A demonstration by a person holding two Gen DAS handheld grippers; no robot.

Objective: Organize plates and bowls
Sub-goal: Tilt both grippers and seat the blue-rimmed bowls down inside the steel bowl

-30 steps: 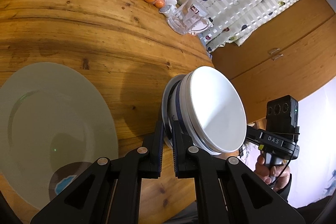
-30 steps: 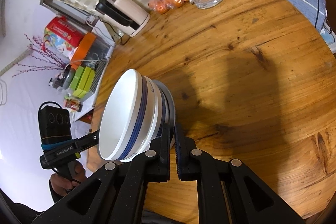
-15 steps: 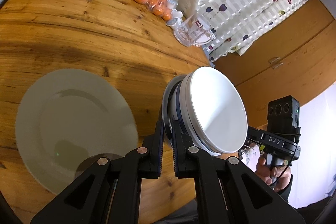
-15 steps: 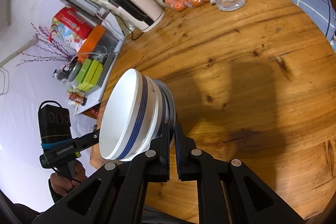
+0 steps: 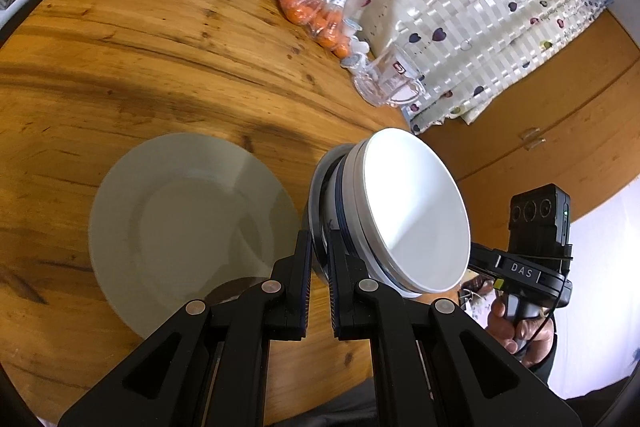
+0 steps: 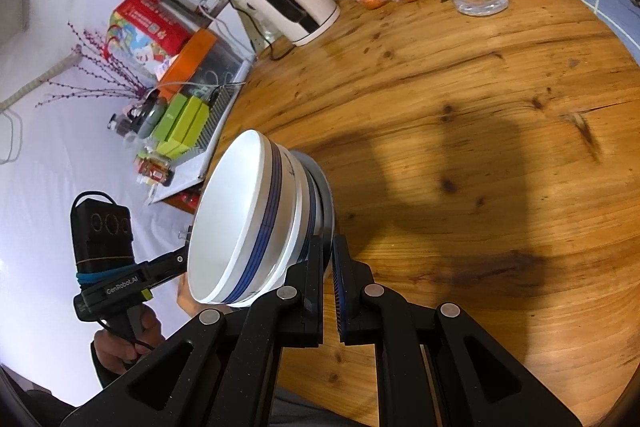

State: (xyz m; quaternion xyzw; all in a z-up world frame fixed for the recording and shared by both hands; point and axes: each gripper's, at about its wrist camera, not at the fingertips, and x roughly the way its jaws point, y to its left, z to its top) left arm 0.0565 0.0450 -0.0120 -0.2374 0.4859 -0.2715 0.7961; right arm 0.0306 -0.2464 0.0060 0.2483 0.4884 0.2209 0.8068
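So right now both tools are clamped on the same stack of bowls [image 5: 400, 215], one on each side: the left tool [image 5: 318, 247] is pinching the rim of the bottom dish from its side, and the right tool [image 6: 328, 255] is doing the same from the opposite edge. The stack is hanging in the air over the wooden counter [image 5: 160, 47], white bowl with the blue band on top of what looks like a shallower dish.

What's changing: the big pale plate [image 5: 192, 227] is sliding further into the left tool's view. A second ago it was cut off at the edge, and now it's sitting whole just left of that tool's fingers. The grip itself isn't changing at all.

My read is the stack is getting carried over toward that plate, so setting it down there is probably next.
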